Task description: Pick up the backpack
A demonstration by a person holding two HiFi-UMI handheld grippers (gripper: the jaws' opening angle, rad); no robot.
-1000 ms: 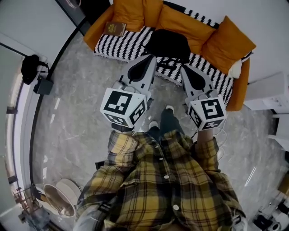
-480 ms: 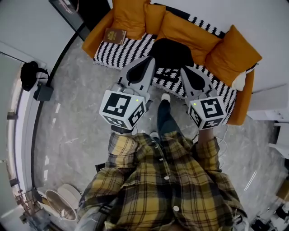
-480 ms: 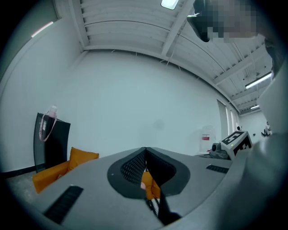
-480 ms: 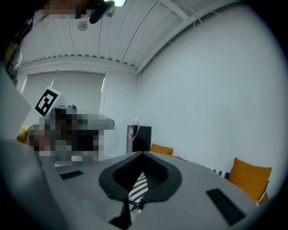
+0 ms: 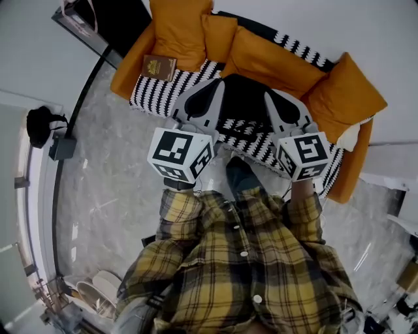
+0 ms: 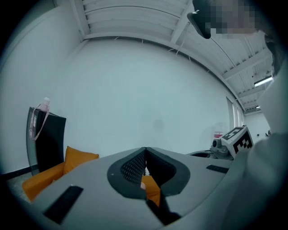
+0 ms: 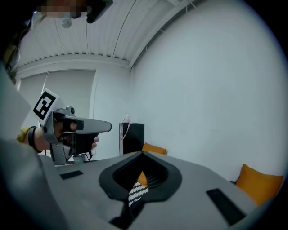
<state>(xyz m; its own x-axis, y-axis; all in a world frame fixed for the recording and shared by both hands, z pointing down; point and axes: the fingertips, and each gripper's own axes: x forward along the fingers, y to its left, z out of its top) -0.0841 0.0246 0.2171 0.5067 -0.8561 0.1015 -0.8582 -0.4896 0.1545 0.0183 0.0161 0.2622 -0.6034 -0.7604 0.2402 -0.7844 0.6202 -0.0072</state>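
Observation:
The black backpack (image 5: 243,99) lies on the striped seat of an orange sofa (image 5: 271,55), seen only in the head view. My two grippers partly cover its sides. The left gripper (image 5: 218,83) points at the backpack's left edge, its jaws shut and empty. On the other side the right gripper (image 5: 267,95) is also shut with nothing in it. In the left gripper view the shut jaws (image 6: 145,149) face the white wall and orange cushions. The right gripper view shows its shut jaws (image 7: 143,154), with the left gripper (image 7: 67,130) beside them.
A brown book (image 5: 159,66) lies on the sofa's left end. Orange cushions (image 5: 349,88) line the backrest. A dark cabinet (image 5: 114,16) stands left of the sofa. A black bag (image 5: 38,124) sits on the marble floor by the glass wall.
The person has walked up to the sofa. Both shut grippers moved forward together, from over the floor to over the striped seat, either side of the backpack.

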